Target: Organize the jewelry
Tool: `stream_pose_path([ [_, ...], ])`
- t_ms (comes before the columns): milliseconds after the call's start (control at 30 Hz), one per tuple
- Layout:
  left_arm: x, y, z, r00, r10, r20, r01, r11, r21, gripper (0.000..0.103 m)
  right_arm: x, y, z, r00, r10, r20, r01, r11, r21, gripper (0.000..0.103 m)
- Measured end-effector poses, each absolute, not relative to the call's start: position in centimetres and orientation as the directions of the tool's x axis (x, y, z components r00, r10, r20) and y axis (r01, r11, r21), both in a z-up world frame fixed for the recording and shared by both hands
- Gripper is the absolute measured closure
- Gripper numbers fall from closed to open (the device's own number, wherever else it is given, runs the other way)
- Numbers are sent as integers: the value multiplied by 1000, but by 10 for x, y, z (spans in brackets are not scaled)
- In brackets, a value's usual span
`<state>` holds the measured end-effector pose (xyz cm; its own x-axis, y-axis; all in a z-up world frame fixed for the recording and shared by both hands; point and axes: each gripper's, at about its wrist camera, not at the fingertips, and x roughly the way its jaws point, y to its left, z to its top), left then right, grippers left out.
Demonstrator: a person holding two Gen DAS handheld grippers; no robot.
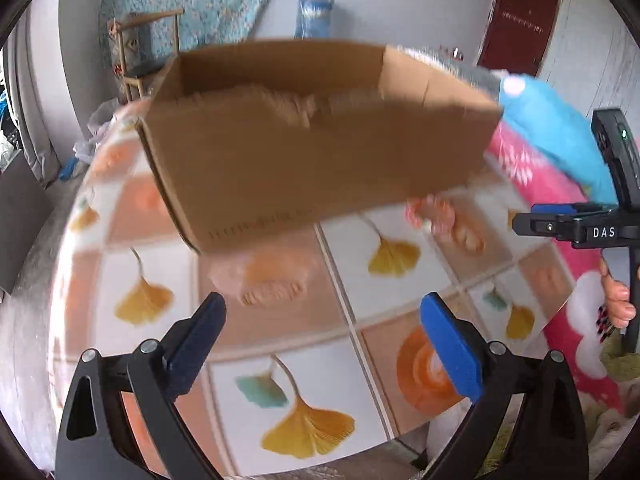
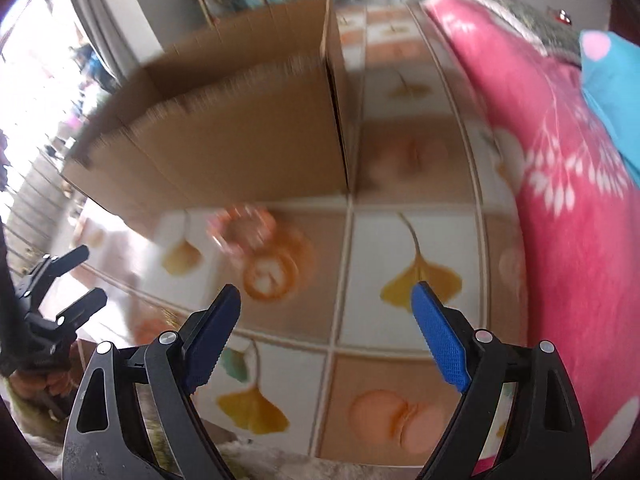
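Observation:
An open-topped cardboard box stands on a table covered with a leaf-patterned cloth. Against the box's near right corner lies a blurred pink and orange beaded bracelet, which the right wrist view shows in front of the box. My left gripper hangs open over the cloth short of the box, with nothing between its blue pads. My right gripper is open too and holds nothing, with the bracelet ahead and to its left. What lies inside the box is too blurred to make out.
A pink flowered blanket and a blue cushion lie along the table's right side. Behind the table are a wooden chair and a dark red door. The table's rounded edge runs close below both grippers.

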<state>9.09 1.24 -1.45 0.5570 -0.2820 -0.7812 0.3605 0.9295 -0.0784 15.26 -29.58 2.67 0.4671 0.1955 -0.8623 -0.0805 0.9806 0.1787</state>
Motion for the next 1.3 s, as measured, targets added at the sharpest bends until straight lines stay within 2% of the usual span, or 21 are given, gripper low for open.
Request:
stream_pose_path([
  [233, 91, 2, -37, 542, -238, -806, 330, 942, -56, 7, 161, -283, 5, 433, 134, -891, -64, 991, 118, 19],
  [533, 91, -3, -46, 578, -167, -798, 303, 953, 20, 5, 164, -276, -10, 452, 26, -892, -75, 997, -9, 8],
  [1300, 90, -4, -46, 587, -159, -794, 296, 955, 28, 4, 166, -278, -8, 476, -13, -879, 42, 999, 8, 8],
])
